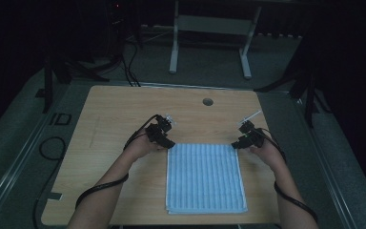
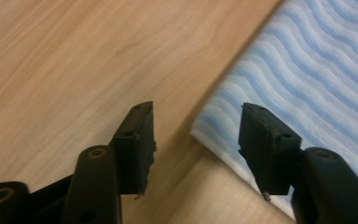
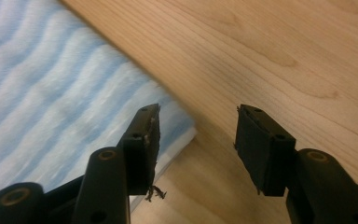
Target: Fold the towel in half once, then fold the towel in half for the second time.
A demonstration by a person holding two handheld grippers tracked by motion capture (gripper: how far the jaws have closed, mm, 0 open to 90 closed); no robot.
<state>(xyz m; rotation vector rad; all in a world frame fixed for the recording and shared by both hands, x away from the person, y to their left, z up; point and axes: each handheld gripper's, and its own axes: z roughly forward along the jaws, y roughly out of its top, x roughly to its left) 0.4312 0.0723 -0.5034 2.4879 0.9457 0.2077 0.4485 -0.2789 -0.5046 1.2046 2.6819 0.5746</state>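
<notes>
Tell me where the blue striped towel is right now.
In the high view, the towel lies flat on the table's near half, right of centre, far corners beside both tools.

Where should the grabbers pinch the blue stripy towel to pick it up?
Probably by its two far corners, one gripper each. The towel lies flat and folded on the table, so only edges and corners offer something to pinch. The left gripper and right gripper are open at those corners already; each should come in low from outside, one jaw sliding under.

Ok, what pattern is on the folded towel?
The towel has light blue and white wavy stripes, clearest in the left gripper view.
</notes>
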